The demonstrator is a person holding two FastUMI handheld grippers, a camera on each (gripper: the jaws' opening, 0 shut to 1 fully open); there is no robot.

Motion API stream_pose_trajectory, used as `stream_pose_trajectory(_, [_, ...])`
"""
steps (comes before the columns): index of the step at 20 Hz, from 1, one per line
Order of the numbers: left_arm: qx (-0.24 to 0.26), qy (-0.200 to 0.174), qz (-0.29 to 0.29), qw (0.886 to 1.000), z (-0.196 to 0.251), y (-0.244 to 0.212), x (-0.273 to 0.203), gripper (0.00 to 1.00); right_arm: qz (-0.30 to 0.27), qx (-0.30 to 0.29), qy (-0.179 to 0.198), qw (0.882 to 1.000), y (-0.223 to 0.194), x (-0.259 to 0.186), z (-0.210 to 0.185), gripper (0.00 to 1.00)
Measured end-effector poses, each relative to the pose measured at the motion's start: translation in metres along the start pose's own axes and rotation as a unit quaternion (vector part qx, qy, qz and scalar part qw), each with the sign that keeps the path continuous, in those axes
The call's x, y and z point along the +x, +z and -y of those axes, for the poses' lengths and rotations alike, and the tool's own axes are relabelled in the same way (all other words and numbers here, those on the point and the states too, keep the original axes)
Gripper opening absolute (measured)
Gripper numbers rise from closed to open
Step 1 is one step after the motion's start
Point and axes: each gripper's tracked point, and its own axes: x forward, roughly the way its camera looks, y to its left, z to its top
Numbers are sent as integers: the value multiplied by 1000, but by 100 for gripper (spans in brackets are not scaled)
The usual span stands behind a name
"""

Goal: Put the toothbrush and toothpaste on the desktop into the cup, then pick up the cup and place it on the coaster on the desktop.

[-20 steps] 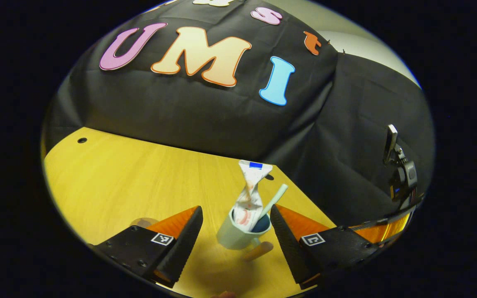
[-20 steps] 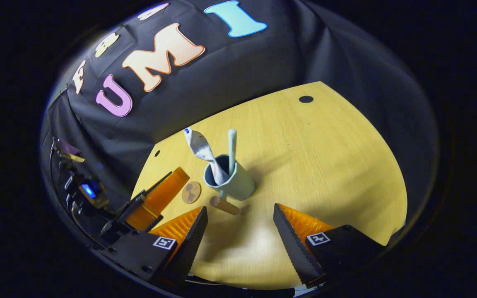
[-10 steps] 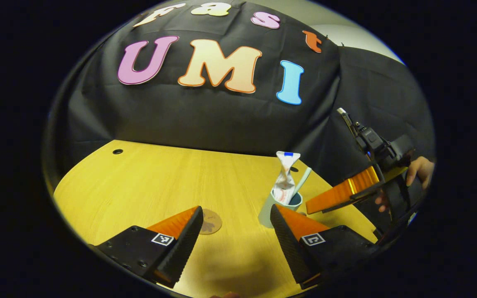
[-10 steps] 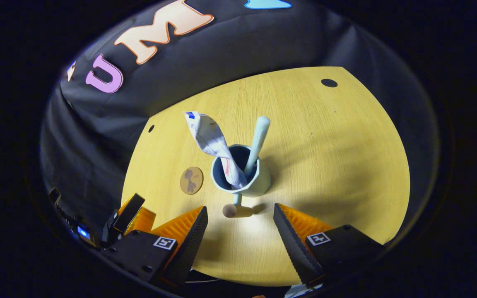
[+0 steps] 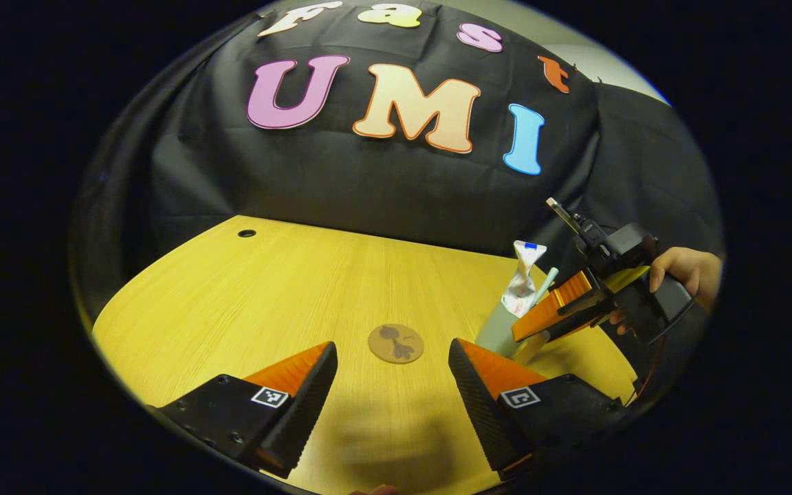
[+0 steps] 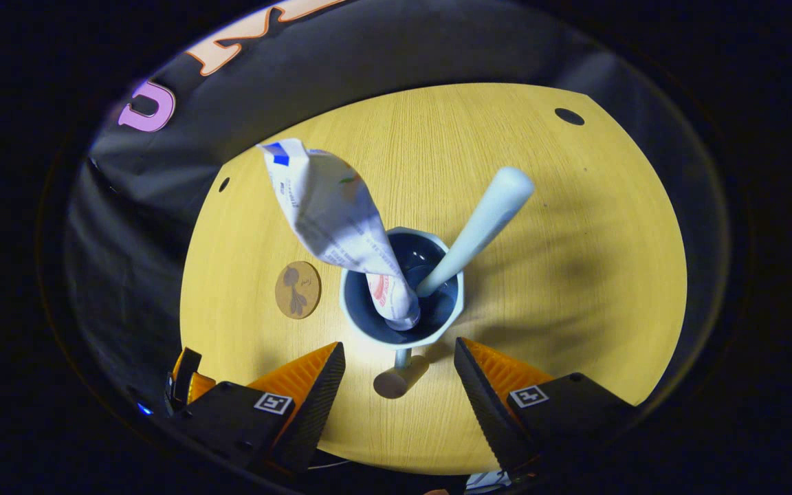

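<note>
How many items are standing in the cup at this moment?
2. The toothpaste tube leans toward the coaster side of the cup, and the toothbrush leans the opposite way. Anything smaller at the cup's bottom could be hidden beneath them.

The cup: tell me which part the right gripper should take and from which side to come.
Probably the wooden handle. It sticks out from the cup toward the open right gripper and already lies between its fingers. Come in low from that handle side. The toothpaste and toothbrush lean out over the rim, so a grasp from above looks crowded.
</note>
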Motion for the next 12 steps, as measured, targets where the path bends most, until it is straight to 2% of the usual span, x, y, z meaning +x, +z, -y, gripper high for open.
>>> stream_pose_trajectory(5, [-9,15,13,1000,-19,6,-3,95,-32,-42,-50,997,0,13,7,99])
stream_pose_trajectory(9, [-16,15,9,1000,-27,0,-2,95,-39,-69,-73,994,3,19,5,99])
stream_pose_trajectory(10, [-17,15,7,1000,-29,-3,-4,95,-40,-70,-74,994,3,20,5,93])
stream_pose_trajectory(11, [-20,17,6,1000,-32,-4,-6,95,-41,-69,-75,994,5,20,5,99])
stream_pose_trajectory(12, [-23,18,6,1000,-35,-5,-7,95,-41,-67,-82,993,6,18,8,98])
